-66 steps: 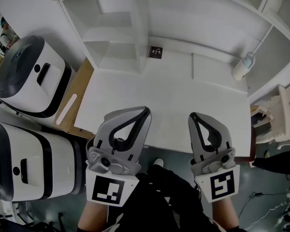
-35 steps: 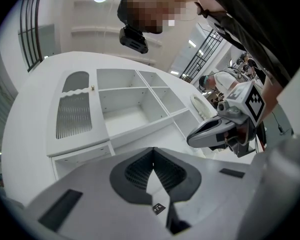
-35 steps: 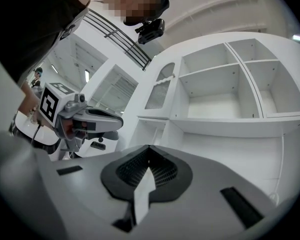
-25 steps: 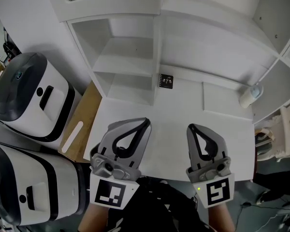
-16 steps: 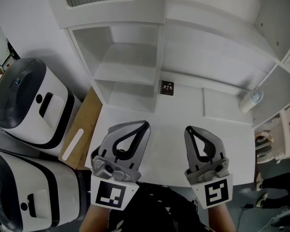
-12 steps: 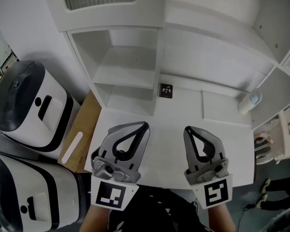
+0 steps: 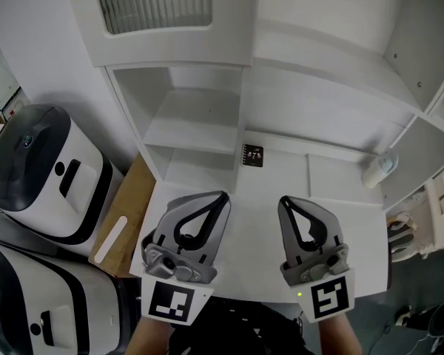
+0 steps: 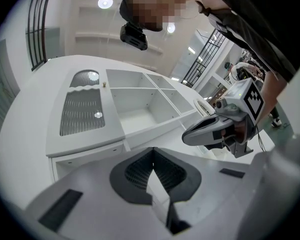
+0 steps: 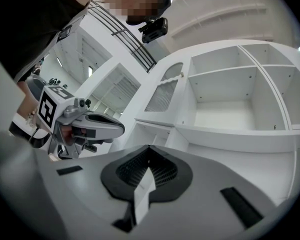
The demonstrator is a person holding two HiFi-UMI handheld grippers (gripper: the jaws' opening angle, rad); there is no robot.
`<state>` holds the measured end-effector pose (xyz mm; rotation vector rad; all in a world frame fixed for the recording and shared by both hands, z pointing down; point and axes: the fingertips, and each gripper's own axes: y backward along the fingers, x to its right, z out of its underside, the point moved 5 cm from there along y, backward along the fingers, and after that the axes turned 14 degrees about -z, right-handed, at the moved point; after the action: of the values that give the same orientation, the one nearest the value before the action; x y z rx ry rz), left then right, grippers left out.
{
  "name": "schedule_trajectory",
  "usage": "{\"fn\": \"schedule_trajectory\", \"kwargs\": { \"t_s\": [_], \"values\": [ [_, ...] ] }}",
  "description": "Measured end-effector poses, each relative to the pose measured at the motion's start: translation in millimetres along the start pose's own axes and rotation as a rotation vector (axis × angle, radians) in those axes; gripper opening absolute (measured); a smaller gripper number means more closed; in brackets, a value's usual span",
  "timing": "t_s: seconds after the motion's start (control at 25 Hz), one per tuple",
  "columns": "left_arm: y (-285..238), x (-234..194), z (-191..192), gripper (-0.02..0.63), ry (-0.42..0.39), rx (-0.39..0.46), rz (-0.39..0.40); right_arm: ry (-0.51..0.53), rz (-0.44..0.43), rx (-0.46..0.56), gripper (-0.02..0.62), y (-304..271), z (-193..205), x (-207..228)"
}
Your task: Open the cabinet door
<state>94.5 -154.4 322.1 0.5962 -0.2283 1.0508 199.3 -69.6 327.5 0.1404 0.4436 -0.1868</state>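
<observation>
White slatted cabinet door (image 7: 159, 6) sat shut above the left gripper (image 7: 223, 196) and right gripper (image 7: 283, 200), both pressed together on nothing; reaching its small knob (image 9: 181, 75) with jaws unspread risked a glancing miss.

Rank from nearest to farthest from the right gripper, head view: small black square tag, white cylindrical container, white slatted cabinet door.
From the right gripper:
1. small black square tag, just ahead-left.
2. white cylindrical container, off right.
3. white slatted cabinet door, top left.
</observation>
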Motion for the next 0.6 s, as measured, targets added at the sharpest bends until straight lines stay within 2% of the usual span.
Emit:
{"fn": "schedule_trajectory", "kwargs": {
  "t_s": [0.6],
  "values": [
    [-23.6,-24.9,-16.8,0.000,-0.026,0.075,-0.025,0.054,-0.014,0.071,-0.003,-21.8,-29.0,24.9]
  ]
}}
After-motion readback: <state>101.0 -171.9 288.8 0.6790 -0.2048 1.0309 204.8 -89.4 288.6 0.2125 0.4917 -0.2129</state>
